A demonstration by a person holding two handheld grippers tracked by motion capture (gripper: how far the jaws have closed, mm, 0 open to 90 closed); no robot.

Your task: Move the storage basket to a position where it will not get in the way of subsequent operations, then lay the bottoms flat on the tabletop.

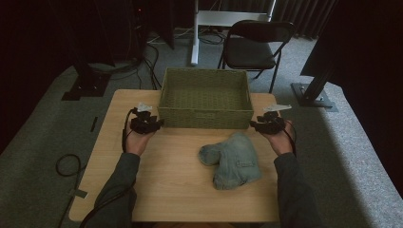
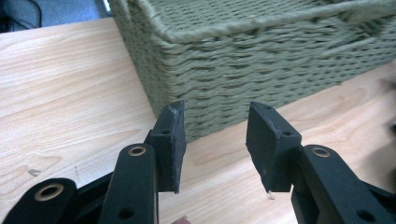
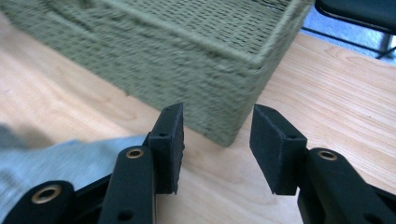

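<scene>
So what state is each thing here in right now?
Basket: upright on the table, nothing visible inside.
Denim cloth: crumpled in a heap on the table, in front of the basket, untouched.
Left gripper: jaws open, nothing between them, at the basket's near left corner.
Right gripper: jaws open, nothing between them, at the basket's near right corner.
Chair: unoccupied, behind the table.

Dim room, grey carpet floor (image 1: 43, 142), black folding chair (image 1: 252, 47), dark curtains (image 1: 304, 14)
</scene>
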